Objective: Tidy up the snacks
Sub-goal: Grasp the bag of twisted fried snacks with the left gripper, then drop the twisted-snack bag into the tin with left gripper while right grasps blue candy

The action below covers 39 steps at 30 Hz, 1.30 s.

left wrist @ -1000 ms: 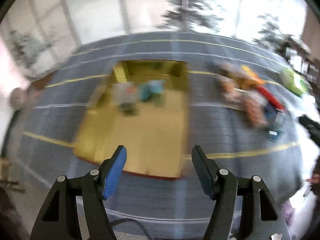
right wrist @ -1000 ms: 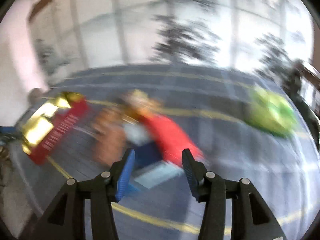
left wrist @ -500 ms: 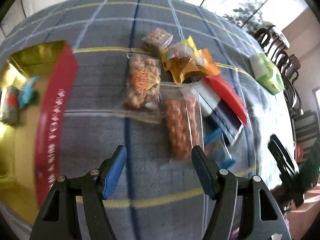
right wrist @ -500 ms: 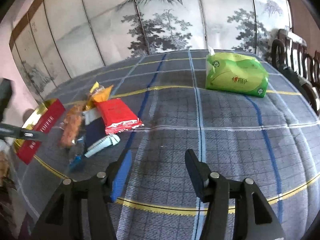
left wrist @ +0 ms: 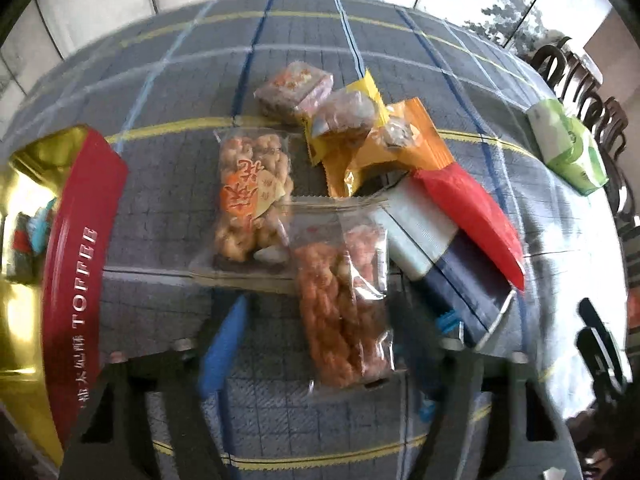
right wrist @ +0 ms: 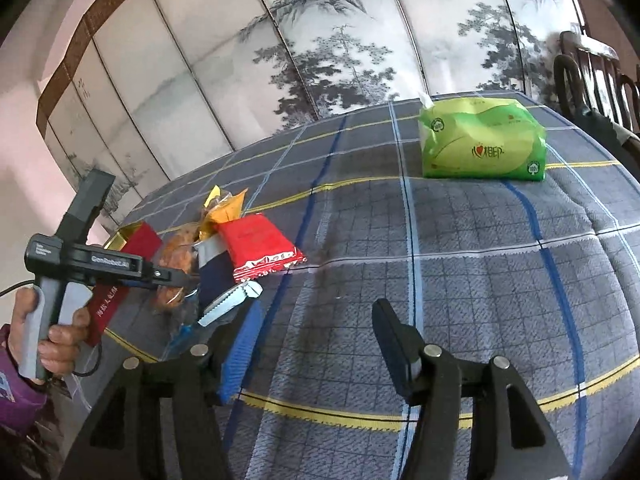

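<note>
The left tongs (left wrist: 316,340) point steeply down at the worktop (left wrist: 168,216), their jaws closing around a clear bag of orange twisted snacks (left wrist: 340,304) that lies between them, pads not yet visibly pressing it. The other snack packets (left wrist: 360,136) lie just beyond, the red toffee tin (left wrist: 76,264) to the left. The right tongs (right wrist: 316,344) hover over bare cloth, opening, nothing between them, with the green tissue pack (right wrist: 482,146) well ahead.
</note>
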### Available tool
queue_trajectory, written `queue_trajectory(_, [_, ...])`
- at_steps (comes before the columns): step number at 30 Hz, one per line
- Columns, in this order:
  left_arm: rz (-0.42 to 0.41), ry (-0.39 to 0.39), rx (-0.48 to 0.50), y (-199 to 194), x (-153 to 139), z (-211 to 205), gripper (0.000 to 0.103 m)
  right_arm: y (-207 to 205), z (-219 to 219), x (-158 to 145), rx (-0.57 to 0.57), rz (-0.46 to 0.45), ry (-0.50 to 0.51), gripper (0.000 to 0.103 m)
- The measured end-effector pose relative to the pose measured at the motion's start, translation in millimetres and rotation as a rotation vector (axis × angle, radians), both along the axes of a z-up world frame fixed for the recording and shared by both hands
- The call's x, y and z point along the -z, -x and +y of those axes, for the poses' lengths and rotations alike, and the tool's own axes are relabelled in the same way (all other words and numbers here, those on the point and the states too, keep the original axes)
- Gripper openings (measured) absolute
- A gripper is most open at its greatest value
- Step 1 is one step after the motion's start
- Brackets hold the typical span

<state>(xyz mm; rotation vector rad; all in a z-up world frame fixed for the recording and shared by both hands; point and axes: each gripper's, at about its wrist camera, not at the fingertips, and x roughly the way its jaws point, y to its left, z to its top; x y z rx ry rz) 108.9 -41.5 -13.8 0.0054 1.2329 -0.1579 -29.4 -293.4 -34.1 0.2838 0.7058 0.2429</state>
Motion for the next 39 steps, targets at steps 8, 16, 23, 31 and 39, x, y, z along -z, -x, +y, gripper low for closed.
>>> queue_trajectory(8, [-0.001, 0.094, -0.048, 41, -5, 24, 0.032, -2, -4, 1, 0.002, 0.005, -0.014, 0.06])
queue_trajectory(16, [-0.049, 0.121, -0.056, 100, -31, 49, 0.032, 8, 36, -8, -0.185, -0.022, 0.013, 0.06])
queue_trajectory(23, [-0.089, 0.11, -0.033, 120, -48, 55, 0.033, 4, 116, -14, -0.391, -0.016, 0.085, 0.06])
queue_trajectory(31, [-0.109, 0.126, -0.024, 130, -58, 63, 0.033, -18, 133, -7, -0.398, 0.021, 0.148, 0.06])
queue_trajectory(39, [-0.103, 0.139, -0.028, 131, -57, 68, 0.033, -31, 147, 1, -0.399, 0.047, 0.212, 0.055])
